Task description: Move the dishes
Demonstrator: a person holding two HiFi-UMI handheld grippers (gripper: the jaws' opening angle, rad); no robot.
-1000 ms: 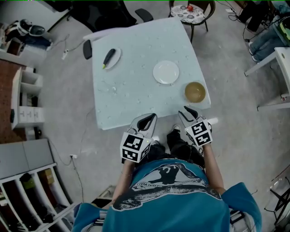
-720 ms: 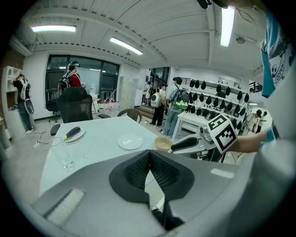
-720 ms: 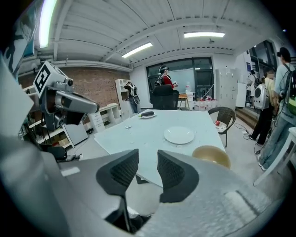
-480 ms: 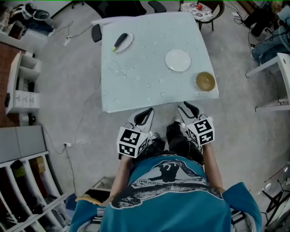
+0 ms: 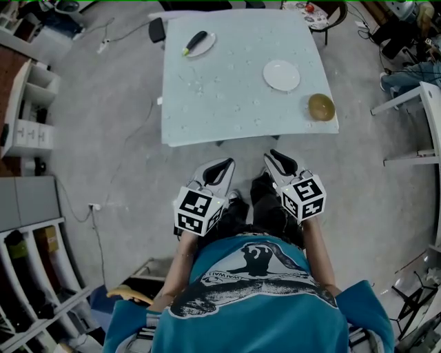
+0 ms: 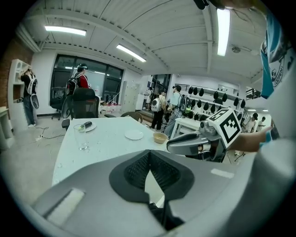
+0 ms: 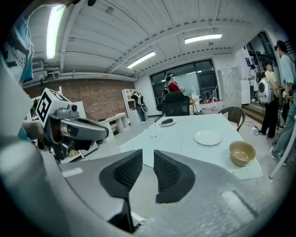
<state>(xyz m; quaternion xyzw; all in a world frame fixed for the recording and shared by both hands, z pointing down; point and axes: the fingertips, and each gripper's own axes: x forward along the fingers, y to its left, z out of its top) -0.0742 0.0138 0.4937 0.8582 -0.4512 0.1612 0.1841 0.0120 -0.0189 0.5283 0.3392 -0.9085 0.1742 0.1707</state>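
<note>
A pale blue table (image 5: pixel 234 103) carries a white plate (image 5: pixel 281 75), a tan bowl (image 5: pixel 321 107) near its right front corner, and a small plate with a dark vegetable (image 5: pixel 195 43) at the far left. Both grippers hover over the floor short of the table's near edge, touching nothing. My left gripper (image 5: pixel 219 167) has its pads meeting at the tips (image 6: pixel 149 155). My right gripper (image 5: pixel 275 160) shows a narrow empty gap between its pads (image 7: pixel 148 157). In the right gripper view, the white plate (image 7: pixel 208 137) and bowl (image 7: pixel 242 152) lie ahead to the right.
A drinking glass (image 6: pixel 82 137) stands on the table's left part. White shelves (image 5: pixel 31 117) line the left wall, another white table (image 5: pixel 420 117) stands at the right, and a chair (image 5: pixel 313 14) sits behind the table. People stand in the background.
The table has slid upward in the head view and looks smaller. Both grippers, which were at its near edge, now have bare floor between them and it.
</note>
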